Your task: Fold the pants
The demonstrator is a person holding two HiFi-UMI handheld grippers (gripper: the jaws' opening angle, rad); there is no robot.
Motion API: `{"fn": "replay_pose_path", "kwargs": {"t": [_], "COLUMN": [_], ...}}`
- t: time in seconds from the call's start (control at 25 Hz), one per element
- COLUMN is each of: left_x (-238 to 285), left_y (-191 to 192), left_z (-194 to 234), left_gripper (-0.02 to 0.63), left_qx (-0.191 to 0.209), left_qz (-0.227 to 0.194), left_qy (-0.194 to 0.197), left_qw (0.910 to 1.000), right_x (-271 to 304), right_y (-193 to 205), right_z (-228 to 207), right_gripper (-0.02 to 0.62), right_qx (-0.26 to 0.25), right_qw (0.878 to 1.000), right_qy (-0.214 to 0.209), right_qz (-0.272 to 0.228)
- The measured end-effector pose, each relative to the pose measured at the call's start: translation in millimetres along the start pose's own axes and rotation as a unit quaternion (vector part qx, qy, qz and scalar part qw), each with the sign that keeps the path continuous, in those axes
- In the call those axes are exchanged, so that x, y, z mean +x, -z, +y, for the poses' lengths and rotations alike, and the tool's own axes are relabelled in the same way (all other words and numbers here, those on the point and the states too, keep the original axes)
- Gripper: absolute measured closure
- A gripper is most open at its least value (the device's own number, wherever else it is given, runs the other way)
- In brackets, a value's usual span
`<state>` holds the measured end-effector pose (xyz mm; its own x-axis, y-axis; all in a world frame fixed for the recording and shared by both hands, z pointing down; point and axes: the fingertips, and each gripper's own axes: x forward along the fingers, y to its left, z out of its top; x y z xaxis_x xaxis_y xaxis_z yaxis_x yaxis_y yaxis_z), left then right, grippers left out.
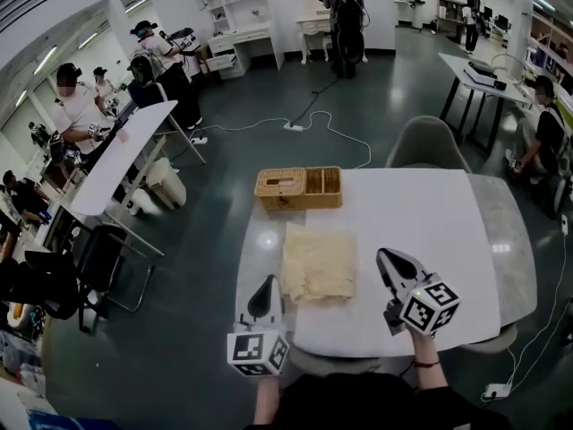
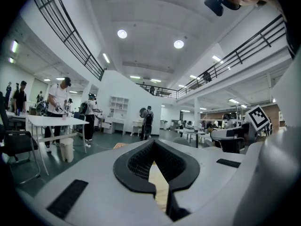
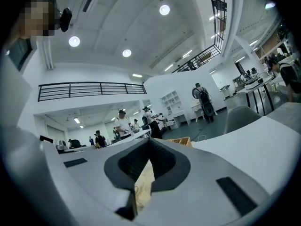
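Head view, left to right: how far along is the fold?

Finished or nearly so, I'd judge. The left claw (image 1: 266,289) hovers over the table's (image 1: 421,231) near-left corner, just beside the pants (image 1: 319,262) and, as far as I can tell, not touching them.

Is it pinching anything?

No. The left gripper view shows its jaws pressed together at the tips with nothing caught. Only a sliver of beige cloth shows through the gap behind them, lying below on the table.

And the pants themselves?

A compact beige rectangle, layered flat, close to the table's left edge. They lie a little way short of the wicker basket (image 1: 299,187), which stands at the far edge. No leg or waistband trails out.

The right side?

The right claw (image 1: 387,260) hangs to the right of the pants, clear of them. Its jaws are also pressed together and empty in the right gripper view.

So what's left?

At most some smoothing or squaring up, but that's a guess.

Any writing or brands?

None I can read. The marker cubes (image 1: 258,352) carry black-and-white square patterns, not letters. I see no label on the pants or basket.
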<state>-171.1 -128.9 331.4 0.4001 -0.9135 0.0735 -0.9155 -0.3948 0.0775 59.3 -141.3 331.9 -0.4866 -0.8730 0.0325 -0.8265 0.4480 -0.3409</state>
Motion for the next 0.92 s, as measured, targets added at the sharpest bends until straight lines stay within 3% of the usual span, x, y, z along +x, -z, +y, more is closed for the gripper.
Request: {"fn": "replay_pose_path", "kwargs": {"t": [0.92], "left_x": [-2.2], "left_y": [0.0], "left_z": [2.4], "left_gripper": [0.598], "left_qx": [0.023], "left_qz": [0.003], "left_qy": [-0.008], "left_qw": [0.9997], "right_x": [-4.5], "right_y": [-1.6], "right_z": [-5.6], "right_gripper": [0.581], "right_qx": [-0.041], "right_qw": [0.999], "right_qy": [0.009], "right_qz": [0.005]}}
